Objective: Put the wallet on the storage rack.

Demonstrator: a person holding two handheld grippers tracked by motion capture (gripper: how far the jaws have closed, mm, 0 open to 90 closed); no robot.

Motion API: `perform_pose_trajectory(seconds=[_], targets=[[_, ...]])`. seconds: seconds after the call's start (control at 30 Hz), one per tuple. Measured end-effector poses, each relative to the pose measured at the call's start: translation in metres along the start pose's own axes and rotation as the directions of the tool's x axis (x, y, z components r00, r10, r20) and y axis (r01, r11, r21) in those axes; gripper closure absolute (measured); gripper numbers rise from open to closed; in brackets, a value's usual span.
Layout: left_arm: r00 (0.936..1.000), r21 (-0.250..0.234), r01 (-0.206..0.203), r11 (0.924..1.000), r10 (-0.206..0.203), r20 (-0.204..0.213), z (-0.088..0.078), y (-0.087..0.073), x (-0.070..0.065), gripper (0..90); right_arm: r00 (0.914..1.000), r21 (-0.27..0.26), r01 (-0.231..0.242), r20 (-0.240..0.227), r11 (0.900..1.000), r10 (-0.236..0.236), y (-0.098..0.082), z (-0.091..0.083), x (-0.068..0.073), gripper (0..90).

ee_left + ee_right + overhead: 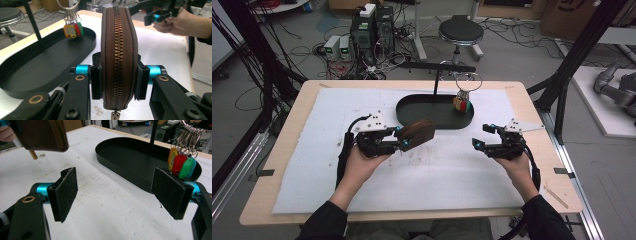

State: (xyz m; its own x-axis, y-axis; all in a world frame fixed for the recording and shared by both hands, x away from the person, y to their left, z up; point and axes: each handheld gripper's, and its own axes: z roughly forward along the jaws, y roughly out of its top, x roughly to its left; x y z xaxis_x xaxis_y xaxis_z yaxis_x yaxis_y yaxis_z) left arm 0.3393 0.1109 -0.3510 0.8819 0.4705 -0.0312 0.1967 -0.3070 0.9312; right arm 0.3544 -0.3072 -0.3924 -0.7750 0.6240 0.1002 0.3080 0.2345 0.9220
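A round brown zippered pouch [417, 133] is clamped between the pads of my left gripper [403, 138], lifted above the white mat. In the left gripper view the pouch [119, 55] stands on edge, its bronze zipper facing the camera and its pull hanging at the bottom. My right gripper [483, 135] hovers over the mat's right side, jaws wide apart with nothing between the pads [65, 192]. The pouch's corner [42, 135] and its pull show at the upper left of the right gripper view. A bunch of coloured key tags [462, 103] hangs from a stand over the black tray [412, 114].
The black oval tray sits at the mat's far middle, with a thin black stand [437, 80] rising from it. The white mat [422, 175] covers most of the wooden table. Beyond the table are a stool [460, 32], computers and cables on the floor.
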Motion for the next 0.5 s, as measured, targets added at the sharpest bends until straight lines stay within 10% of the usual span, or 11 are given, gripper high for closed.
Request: perform_pose_trajectory(seconds=[0.5], targets=[[0.9984,0.029,-0.009,0.9995,0.01,-0.056,0.027,0.017,0.025,66.3,0.9998,-0.001,-0.005,0.021,1.0,0.005,0.0,0.0,-0.002,22.0]])
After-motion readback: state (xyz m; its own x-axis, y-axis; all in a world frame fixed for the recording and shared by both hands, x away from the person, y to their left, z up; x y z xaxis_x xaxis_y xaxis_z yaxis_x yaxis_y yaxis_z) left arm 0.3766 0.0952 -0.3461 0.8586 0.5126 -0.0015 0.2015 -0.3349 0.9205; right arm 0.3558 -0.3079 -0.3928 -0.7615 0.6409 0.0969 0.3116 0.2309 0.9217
